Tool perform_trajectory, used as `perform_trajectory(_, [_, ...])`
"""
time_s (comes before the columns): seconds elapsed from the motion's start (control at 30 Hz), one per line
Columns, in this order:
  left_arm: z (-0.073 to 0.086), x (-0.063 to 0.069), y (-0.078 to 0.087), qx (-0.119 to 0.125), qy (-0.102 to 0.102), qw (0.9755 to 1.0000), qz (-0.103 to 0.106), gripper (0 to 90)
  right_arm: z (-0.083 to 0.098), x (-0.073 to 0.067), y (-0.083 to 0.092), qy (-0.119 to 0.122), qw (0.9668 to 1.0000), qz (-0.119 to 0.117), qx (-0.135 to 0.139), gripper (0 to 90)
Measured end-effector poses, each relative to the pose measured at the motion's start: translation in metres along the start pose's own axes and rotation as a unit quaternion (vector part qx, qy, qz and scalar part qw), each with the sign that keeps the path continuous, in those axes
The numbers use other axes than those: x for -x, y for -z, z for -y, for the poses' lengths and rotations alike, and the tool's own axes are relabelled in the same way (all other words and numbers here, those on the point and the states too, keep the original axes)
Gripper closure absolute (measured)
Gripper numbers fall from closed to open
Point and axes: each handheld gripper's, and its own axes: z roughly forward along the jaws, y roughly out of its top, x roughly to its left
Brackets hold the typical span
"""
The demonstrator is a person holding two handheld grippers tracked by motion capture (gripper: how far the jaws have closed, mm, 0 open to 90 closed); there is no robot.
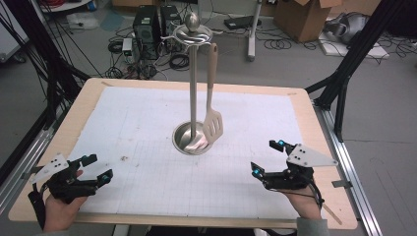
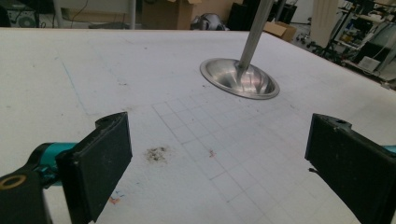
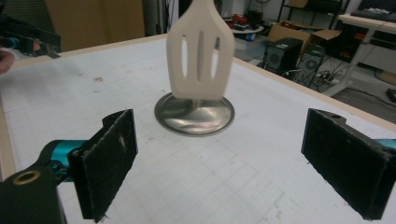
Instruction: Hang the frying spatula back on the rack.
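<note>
From the high view, a metal stand (image 1: pixel 193 83) rises upright from a round dished base near the middle of the counter (image 1: pixel 88 93), which is covered by a white gridded sheet (image 1: pixel 147 128). A pale slotted spatula (image 1: pixel 212 123) hangs from the ring at the top of the stand, its blade down beside the pole and just over the base. The left tool (image 1: pixel 97 167) sits near the counter's front left corner, held by a hand, its jaws spread apart with nothing between them. The right tool (image 1: pixel 268 157) sits near the front right, also held by a hand, jaws likewise released and empty. Both are well apart from the stand. Boxes, cables and computer cases lie on the floor beyond the counter.

In the left gripper view, the left tool (image 2: pixel 219 154) shows its two black jaws wide apart over the bare gridded sheet. The stand's base (image 2: pixel 240 78) lies ahead and slightly to the right, with the pole going up out of the picture. A small dark smudge (image 2: pixel 156 154) marks the sheet between the jaws.

In the right gripper view, the right tool (image 3: pixel 219 154) has its jaws open and empty. The spatula (image 3: pixel 201 51) hangs straight ahead, its three-slotted blade in front of the base (image 3: pixel 194 114), hiding the pole. The other tool (image 3: pixel 32 39) shows at the far upper left.
</note>
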Motion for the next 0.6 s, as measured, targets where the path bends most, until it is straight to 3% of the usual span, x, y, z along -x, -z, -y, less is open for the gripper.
perform_trajectory(0.33, [0.0,0.005,-0.003,-0.003,-0.01,0.9999,0.007,7.7,0.029,0.016,0.026,-0.042,0.9988,0.018,0.015,9.6])
perform_trajectory(0.6, [-0.001,0.003,0.003,0.013,-0.012,0.9998,0.004,7.5,0.05,0.028,0.042,-0.074,0.9966,0.027,0.027,9.6])
